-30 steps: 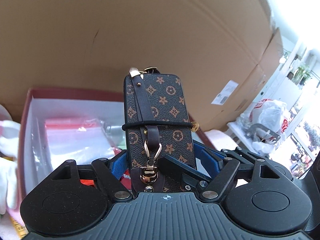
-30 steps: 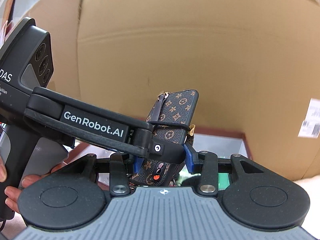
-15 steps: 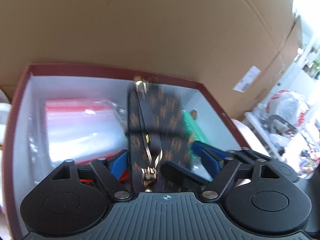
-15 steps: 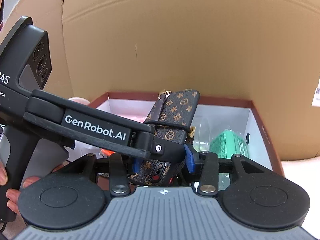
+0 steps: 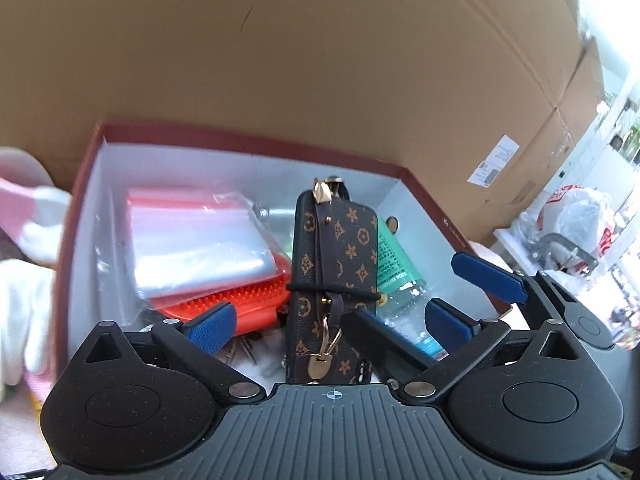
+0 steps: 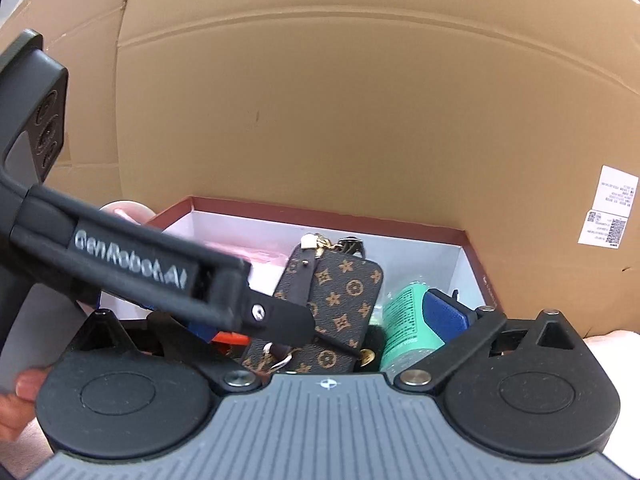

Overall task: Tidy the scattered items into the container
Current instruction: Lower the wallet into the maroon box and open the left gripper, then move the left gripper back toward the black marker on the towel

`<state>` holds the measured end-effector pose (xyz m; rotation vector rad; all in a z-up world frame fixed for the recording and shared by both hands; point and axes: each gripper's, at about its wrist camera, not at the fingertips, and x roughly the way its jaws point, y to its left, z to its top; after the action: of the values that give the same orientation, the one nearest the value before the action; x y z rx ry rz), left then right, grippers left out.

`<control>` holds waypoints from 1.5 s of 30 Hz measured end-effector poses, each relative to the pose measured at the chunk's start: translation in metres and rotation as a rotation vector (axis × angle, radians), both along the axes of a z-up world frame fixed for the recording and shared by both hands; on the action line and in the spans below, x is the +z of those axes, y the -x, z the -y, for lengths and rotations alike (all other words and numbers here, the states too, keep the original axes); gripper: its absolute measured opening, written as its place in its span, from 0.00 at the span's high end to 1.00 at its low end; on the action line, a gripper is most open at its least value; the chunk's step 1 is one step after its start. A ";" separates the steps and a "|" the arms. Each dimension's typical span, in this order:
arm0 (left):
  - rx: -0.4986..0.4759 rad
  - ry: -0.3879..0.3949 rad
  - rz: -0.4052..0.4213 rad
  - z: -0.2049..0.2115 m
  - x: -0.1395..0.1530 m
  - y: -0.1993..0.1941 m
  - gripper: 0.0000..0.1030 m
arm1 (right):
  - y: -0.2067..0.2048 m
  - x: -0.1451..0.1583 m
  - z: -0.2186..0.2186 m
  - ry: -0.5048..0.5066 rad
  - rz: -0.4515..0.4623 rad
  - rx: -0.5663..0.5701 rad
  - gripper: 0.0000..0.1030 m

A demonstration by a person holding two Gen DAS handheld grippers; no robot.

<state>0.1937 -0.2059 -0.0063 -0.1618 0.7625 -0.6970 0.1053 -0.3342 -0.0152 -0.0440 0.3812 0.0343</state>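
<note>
A brown monogram pouch (image 5: pixel 334 276) with a strap and gold clasp stands on edge inside the red box with white lining (image 5: pixel 244 142), between a red brush and a green-labelled bottle (image 5: pixel 394 268). My left gripper (image 5: pixel 328 322) is open, its blue pads (image 5: pixel 212 322) apart on either side of the pouch. My right gripper (image 6: pixel 320 320) is also open around the pouch (image 6: pixel 340 296); its right pad (image 6: pixel 442 314) rests by the bottle (image 6: pixel 404 320), and its left pad is hidden behind the left gripper's body (image 6: pixel 132 268).
In the box lie a clear zip bag with red edge (image 5: pixel 192 240), a red bristled brush (image 5: pixel 236 300) and keys (image 5: pixel 242 350). A tall cardboard wall (image 5: pixel 320 60) stands right behind the box. White and pink cloth (image 5: pixel 24 240) lies to the left.
Both grippers lowered the pouch into the box and opened, letting it go. The pouch now stands among the box's contents.
</note>
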 end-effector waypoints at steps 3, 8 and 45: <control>0.017 -0.024 0.057 -0.003 0.007 0.013 0.00 | 0.003 0.001 0.001 0.005 -0.003 0.004 0.00; 0.051 -0.029 0.125 -0.014 0.021 0.036 0.00 | 0.009 0.007 -0.005 0.003 0.014 0.017 0.00; 0.567 -0.089 0.072 -0.255 -0.053 0.140 0.00 | 0.078 -0.040 -0.194 0.044 -0.118 0.337 0.00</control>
<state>0.0535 0.0491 -0.0588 -0.2571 0.6352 -0.1298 0.0272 -0.1402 -0.0548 -0.1497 0.4897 0.3630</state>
